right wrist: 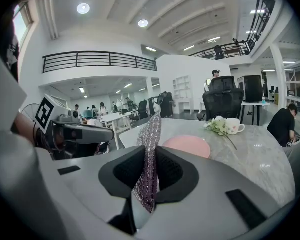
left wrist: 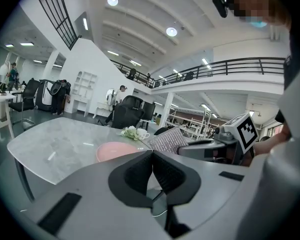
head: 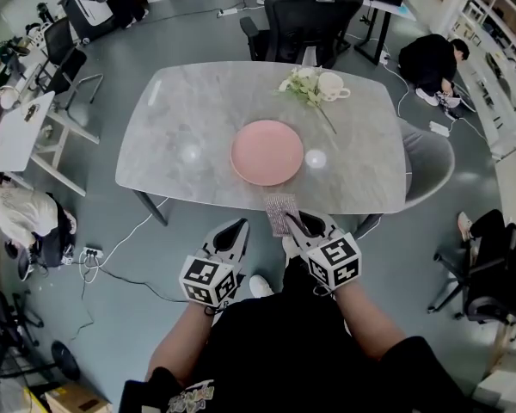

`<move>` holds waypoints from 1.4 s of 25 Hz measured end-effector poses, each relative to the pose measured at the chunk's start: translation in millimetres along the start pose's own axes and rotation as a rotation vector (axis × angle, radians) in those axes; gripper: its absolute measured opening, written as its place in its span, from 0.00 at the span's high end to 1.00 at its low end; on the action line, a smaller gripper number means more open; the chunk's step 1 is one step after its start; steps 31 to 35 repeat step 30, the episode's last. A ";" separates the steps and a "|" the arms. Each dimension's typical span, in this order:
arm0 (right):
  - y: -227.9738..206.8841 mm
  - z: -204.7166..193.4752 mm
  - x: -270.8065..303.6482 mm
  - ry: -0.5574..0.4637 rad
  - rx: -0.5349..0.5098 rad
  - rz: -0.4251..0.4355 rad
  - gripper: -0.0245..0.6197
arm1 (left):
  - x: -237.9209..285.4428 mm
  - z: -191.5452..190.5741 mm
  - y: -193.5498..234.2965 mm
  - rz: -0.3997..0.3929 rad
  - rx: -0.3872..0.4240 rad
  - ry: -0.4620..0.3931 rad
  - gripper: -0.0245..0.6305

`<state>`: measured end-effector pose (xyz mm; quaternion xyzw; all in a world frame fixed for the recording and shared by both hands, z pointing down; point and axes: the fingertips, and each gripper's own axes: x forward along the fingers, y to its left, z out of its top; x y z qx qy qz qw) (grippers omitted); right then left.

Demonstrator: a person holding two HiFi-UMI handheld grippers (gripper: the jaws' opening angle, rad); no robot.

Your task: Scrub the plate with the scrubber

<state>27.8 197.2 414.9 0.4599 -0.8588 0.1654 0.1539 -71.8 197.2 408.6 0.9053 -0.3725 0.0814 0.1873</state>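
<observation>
Closest in, the person's two bare forearms reach forward over a dark shirt, each hand holding a gripper with a marker cube on top. The left gripper (head: 238, 228) hangs short of the table's near edge; in its own view its dark pads are pressed together with nothing between them. Just beside it, the right gripper (head: 294, 220) has its jaws clamped on the scrubber (head: 281, 212), a glittery silver-purple pad that stands on edge between the pads and sticks out beyond their tips. From above, the scrubber's far end pokes over the near rim of the marble table (head: 181, 119). It is close to the plate (head: 267, 152) but not touching it. The plate is pink and round, and lies flat near the middle of the tabletop, a little toward the person's side. Past it, at the far side, a white mug (head: 331, 85) stands next to a sprig of pale flowers (head: 301, 84) whose stem trails back toward the plate. A black office chair (head: 303, 20) is drawn up at the far edge. Off to the right, someone in dark clothes (head: 430, 58) crouches on the grey floor.
</observation>
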 end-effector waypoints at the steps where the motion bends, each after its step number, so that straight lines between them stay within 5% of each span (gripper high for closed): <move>1: -0.3 0.0 0.3 0.002 -0.003 -0.001 0.85 | 0.7 -0.3 0.3 -0.001 -0.003 0.000 0.93; 35: -1.3 -2.2 -1.2 0.018 -0.018 -0.013 0.85 | -2.1 -4.4 1.3 -0.007 -0.022 0.009 0.93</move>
